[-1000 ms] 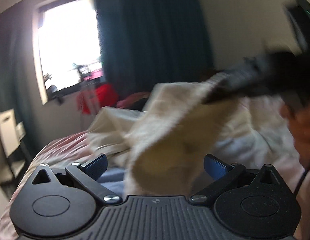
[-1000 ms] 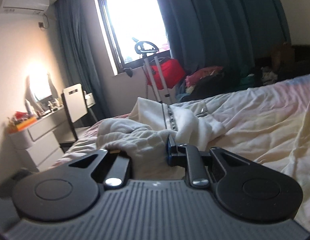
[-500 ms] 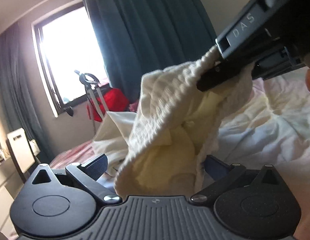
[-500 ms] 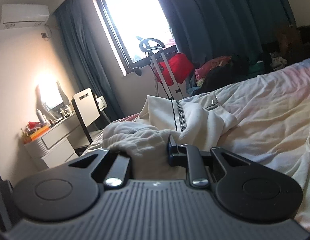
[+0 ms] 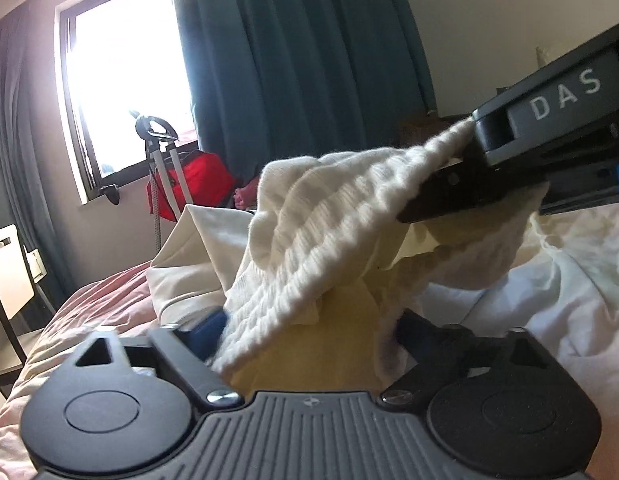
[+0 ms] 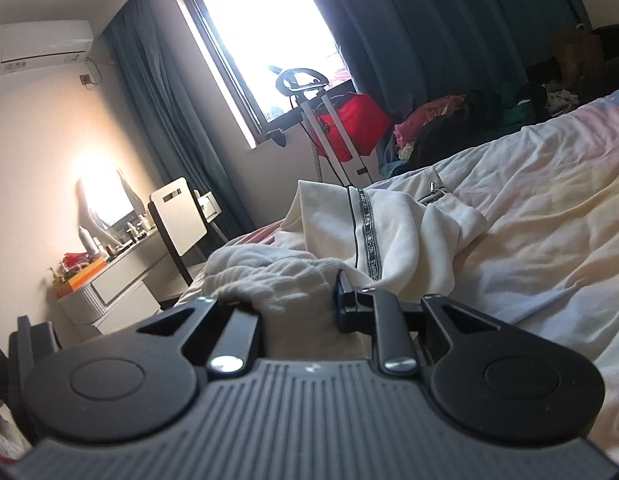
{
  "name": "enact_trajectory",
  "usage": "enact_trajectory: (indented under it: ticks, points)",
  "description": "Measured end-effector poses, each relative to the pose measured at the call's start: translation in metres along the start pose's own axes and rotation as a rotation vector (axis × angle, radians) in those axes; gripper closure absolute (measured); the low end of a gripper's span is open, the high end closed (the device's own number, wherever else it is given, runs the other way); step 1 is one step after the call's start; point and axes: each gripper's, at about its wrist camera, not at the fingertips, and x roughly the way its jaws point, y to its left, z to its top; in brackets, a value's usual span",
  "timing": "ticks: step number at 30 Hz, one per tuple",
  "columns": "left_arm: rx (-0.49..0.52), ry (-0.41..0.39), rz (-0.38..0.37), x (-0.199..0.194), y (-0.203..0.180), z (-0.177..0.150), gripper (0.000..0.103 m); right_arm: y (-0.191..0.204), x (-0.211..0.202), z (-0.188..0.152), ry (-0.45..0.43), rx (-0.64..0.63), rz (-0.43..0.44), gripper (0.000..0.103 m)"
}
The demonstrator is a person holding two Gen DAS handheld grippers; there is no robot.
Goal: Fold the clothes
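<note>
Cream knit garment (image 5: 329, 232) hangs in front of me above the bed (image 5: 569, 320), stretched between my two tools. My right gripper (image 6: 297, 292) is clamped on one bunched edge of it: its fingers stand narrow, the ribbed cloth pinched between them, and from the left wrist view that same gripper (image 5: 461, 184) comes in from the upper right with the fabric gathered at its tip. From there the knit drapes down and toward me, its lower fold falling between the fingers of my left gripper (image 5: 309, 328). Those jaws are closing from a wide spread with the cloth between them, and the blue pads (image 5: 207, 330) do not look pressed on it yet. Just beyond the garment, a second white piece with a dark patterned stripe (image 6: 389, 228) lies crumpled on the sheet. Farther back, a red bag (image 6: 357, 128) sits under the bright window (image 6: 261, 32), beside dark teal curtains (image 5: 301, 60). A white chair (image 6: 181, 216) stands by the dresser (image 6: 117, 292) on the left.
</note>
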Motion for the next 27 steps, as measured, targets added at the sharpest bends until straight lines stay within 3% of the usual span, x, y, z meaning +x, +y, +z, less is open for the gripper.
enact_trajectory:
  ticks: [4,6,9,11,12,14,18,22,27]
  points:
    - [-0.042,-0.003,0.005,0.003,0.008,0.002,0.037,-0.004,0.005,-0.001,-0.002,0.023,-0.006,0.079]
    - [-0.065,-0.006,0.005,0.005,0.013,0.004,0.058,-0.006,0.005,-0.001,0.003,0.039,0.001,0.07]
    - [-0.116,-0.003,0.021,0.009,0.026,0.008,0.076,-0.003,0.003,-0.001,0.007,0.042,0.048,0.054]
    - [-0.156,-0.001,0.026,0.002,0.03,0.009,0.082,-0.001,0.002,-0.001,0.008,0.042,0.082,0.032]
    - [-0.174,-0.005,0.033,-0.003,0.031,0.011,0.084,0.002,0.0,-0.001,0.001,0.034,0.095,0.027]
    - [-0.228,-0.02,0.05,-0.006,0.048,0.016,0.086,0.008,-0.008,-0.001,-0.04,0.015,0.127,0.02]
    - [-0.392,-0.057,0.075,-0.025,0.09,0.031,0.088,0.01,-0.025,0.002,-0.113,0.032,0.169,0.019]
    - [-0.567,-0.081,0.123,-0.041,0.155,0.043,0.088,0.005,-0.031,0.002,-0.131,0.072,0.149,0.018]
    - [-0.72,-0.141,0.277,-0.048,0.244,0.055,0.088,-0.011,-0.025,0.003,-0.152,0.139,0.104,0.018]
